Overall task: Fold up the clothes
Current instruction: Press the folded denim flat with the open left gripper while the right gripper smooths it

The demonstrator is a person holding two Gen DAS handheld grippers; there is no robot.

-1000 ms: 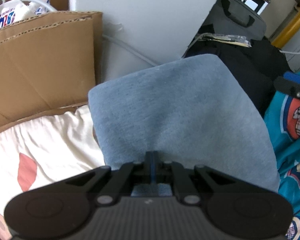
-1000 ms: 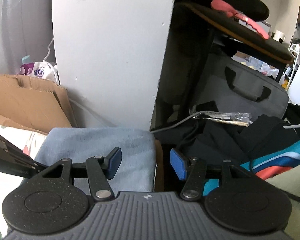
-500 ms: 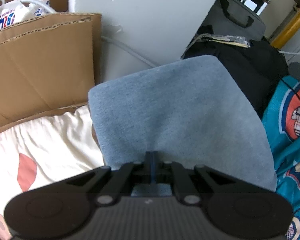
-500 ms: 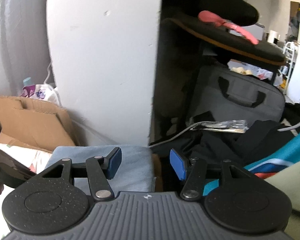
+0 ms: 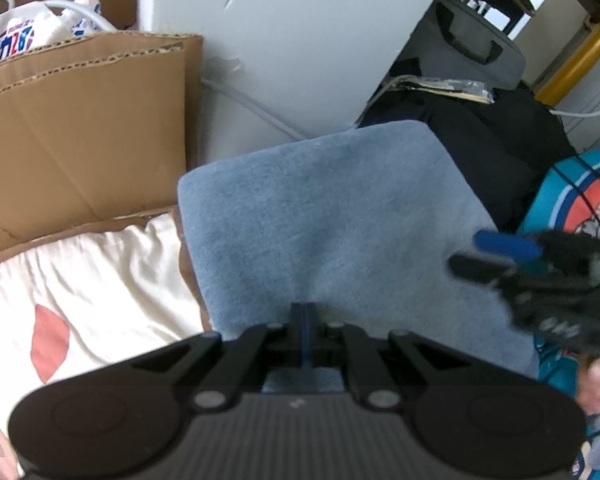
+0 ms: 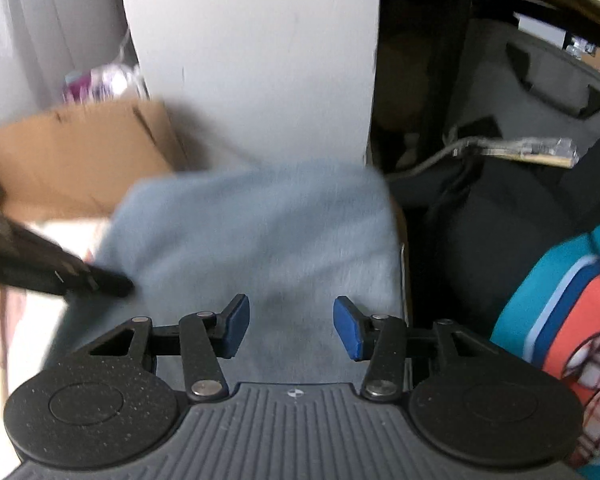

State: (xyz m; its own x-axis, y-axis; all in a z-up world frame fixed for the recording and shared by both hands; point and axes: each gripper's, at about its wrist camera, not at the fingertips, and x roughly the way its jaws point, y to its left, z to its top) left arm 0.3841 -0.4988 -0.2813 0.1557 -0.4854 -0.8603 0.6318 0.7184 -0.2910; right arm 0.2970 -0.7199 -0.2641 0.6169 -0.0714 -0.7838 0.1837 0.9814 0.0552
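L gripper (image 5: 305, 314) is seen fully closed, pads pressed together, tips set on the near edge of a folded blue-grey garment (image 5: 328, 216); whether cloth is pinched betw. them can't be told. R gripper (image 6: 291, 326) is held over the same garment's near-right part, jaws apart and closing, cloth seen below the gap, pads not pressing it; view blurred. The garment is laid flat on a cream sheet w/ pink patches (image 5: 84, 280), its far edge near a white panel (image 5: 300, 40). Cardboard (image 5: 80, 136) is stood at the far left. Dark clothing (image 5: 496, 148) and a teal printed fabric (image 6: 560, 304) are piled just beside the garment's right edge.
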